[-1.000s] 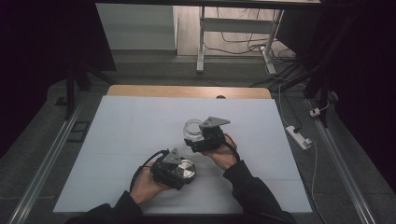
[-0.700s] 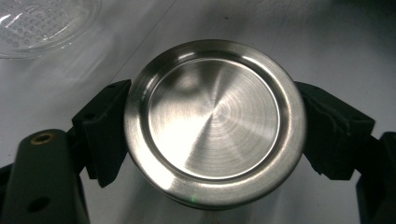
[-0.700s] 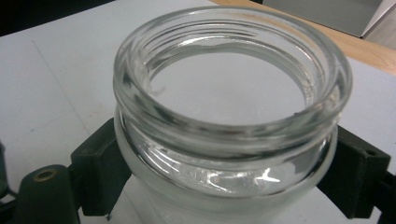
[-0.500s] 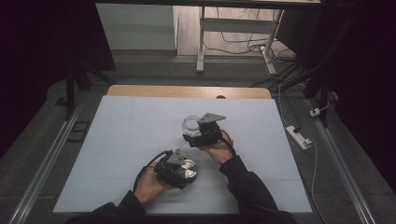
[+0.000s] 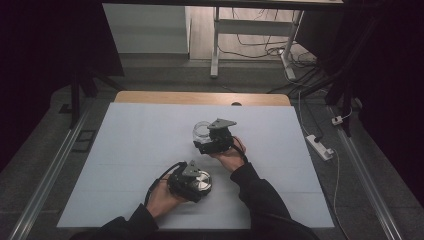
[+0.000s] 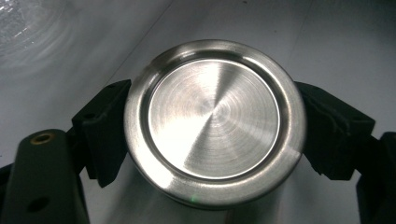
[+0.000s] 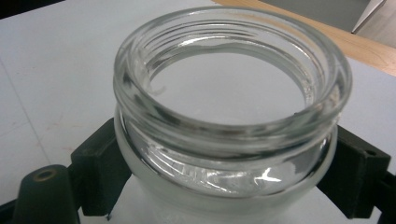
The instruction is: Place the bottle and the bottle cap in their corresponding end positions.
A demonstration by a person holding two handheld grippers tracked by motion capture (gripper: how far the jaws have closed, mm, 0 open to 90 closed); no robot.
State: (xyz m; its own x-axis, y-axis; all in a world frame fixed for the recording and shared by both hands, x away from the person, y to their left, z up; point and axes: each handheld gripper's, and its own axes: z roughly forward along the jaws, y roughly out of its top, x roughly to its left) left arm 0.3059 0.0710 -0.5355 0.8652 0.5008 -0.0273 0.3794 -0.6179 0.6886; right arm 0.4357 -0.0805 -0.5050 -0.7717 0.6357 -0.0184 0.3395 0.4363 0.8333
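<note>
A round brushed-metal lid sits flat between the two black jaws of my left gripper, which is shut on its rim. In the high view that lid is low over the near middle of the white table, in my left gripper. An empty clear glass jar with a threaded mouth stands upright, open side up, and my right gripper is shut on its body below the neck. From above, the jar is at the table's centre, with my right gripper just behind it.
A wooden strip runs along the table's far edge. Metal rails flank the table on both sides. A white power strip and cables lie on the floor at the right. A desk frame stands beyond.
My right gripper has carried the jar slightly left and away. My left gripper with the lid has edged a little to the right, toward the jar.
</note>
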